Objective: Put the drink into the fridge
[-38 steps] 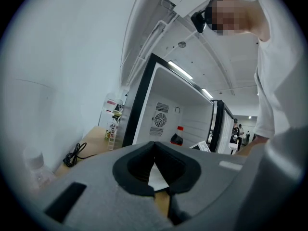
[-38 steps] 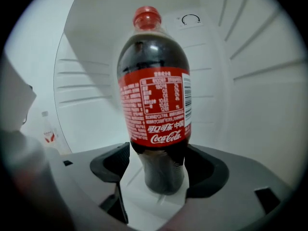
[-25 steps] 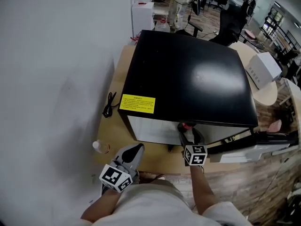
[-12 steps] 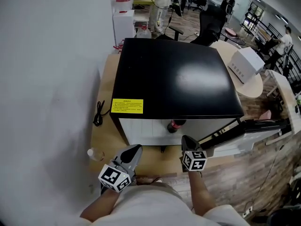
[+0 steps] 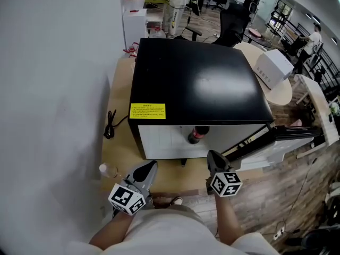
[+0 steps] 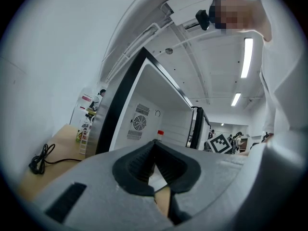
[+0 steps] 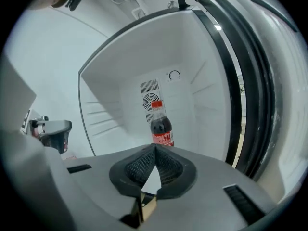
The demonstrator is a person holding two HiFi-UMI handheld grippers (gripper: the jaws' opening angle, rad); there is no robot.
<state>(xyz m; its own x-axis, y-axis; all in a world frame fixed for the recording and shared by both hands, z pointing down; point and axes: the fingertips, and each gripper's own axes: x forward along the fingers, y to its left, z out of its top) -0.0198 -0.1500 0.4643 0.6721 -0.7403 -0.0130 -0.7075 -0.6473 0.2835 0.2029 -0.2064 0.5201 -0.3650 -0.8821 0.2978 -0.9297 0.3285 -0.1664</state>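
The drink, a dark cola bottle [image 5: 197,135] with a red cap, stands upright inside the black fridge [image 5: 196,84], near its open front. In the right gripper view the bottle [image 7: 160,126] stands on the white floor before the rear fan grille. My right gripper [image 5: 211,156] sits in front of the opening, clear of the bottle. Its jaws have just been closing and are shut with nothing between them [image 7: 155,147]. My left gripper [image 5: 153,166] hovers lower left of the fridge, also shut and empty [image 6: 155,142]. The fridge door [image 5: 276,137] hangs open to the right.
The fridge stands on a wooden table [image 5: 119,142]. A black cable [image 5: 110,126] and a small clear bottle [image 5: 108,169] lie left of it. A white box [image 5: 269,68] rests on a round table at right. Office chairs and people are at the back.
My right gripper has drawn back from the fridge opening toward me and closed, leaving the bottle standing inside. The left gripper has hardly moved.
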